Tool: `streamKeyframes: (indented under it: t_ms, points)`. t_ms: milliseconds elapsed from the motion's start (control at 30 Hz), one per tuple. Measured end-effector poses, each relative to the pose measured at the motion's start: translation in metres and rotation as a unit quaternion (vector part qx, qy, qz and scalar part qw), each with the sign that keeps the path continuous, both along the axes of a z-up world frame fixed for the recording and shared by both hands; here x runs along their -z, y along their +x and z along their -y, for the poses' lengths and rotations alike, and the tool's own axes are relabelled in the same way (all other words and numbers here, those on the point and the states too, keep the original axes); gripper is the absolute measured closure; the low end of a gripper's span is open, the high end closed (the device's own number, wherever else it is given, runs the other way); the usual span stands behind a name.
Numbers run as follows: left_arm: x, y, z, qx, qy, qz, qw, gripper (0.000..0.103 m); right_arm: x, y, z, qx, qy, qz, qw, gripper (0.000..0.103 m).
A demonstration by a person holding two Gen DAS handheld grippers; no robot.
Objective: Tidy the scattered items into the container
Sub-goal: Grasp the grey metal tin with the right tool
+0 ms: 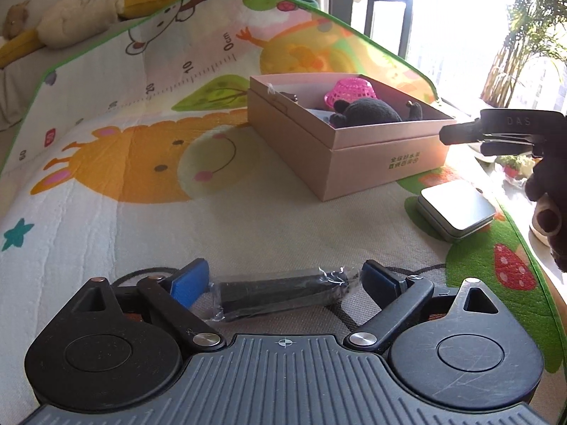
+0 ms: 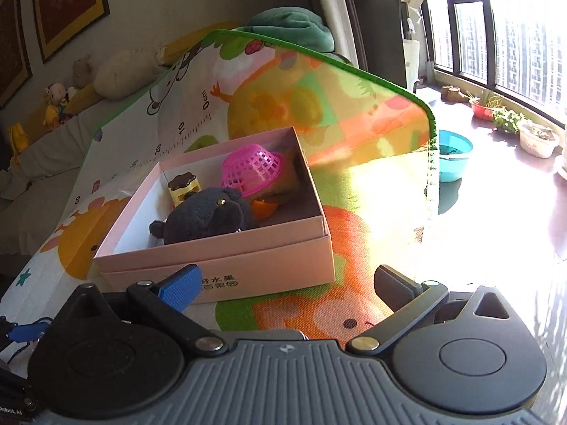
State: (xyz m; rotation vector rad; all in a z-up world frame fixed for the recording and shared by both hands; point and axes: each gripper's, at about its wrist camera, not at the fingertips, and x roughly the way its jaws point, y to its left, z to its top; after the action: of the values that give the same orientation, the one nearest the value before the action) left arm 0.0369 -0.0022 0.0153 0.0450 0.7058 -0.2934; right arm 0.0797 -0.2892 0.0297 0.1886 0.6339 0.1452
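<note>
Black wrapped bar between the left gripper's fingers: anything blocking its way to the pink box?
Nothing visible. Only bare mat lies between the black wrapped bar and the pink box, whose top is open. The silver tin sits off to the right.

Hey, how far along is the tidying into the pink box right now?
Done: the black plush toy, pink basket and a small yellow item lie in the pink box. In hand: nothing yet; the open left gripper brackets a black wrapped item on the mat. The right gripper is open, empty. Left: that item and the silver tin.
</note>
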Motion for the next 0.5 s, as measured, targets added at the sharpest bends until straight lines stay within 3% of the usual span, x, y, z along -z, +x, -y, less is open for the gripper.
streamKeyframes:
  t_ms: [133, 233, 400, 500]
  points:
    - [-0.007, -0.01, -0.006, -0.002, -0.017, 0.0, 0.9999, 0.002, 0.002, 0.033, -0.002, -0.037, 0.036, 0.017, 0.999, 0.0]
    - [-0.009, -0.019, -0.007, 0.001, -0.012, 0.001, 0.9999, 0.001, 0.0, 0.044, -0.019, -0.039, 0.019, 0.002, 0.999, 0.0]
    - [-0.003, -0.024, -0.008, -0.003, -0.013, -0.008, 0.9999, 0.0, -0.001, 0.026, -0.019, -0.098, 0.042, -0.008, 0.994, 0.0]
    - [0.002, -0.025, -0.007, -0.009, -0.012, -0.01, 0.9998, 0.0, 0.0, 0.0, -0.022, -0.075, -0.001, -0.002, 0.997, 0.0]
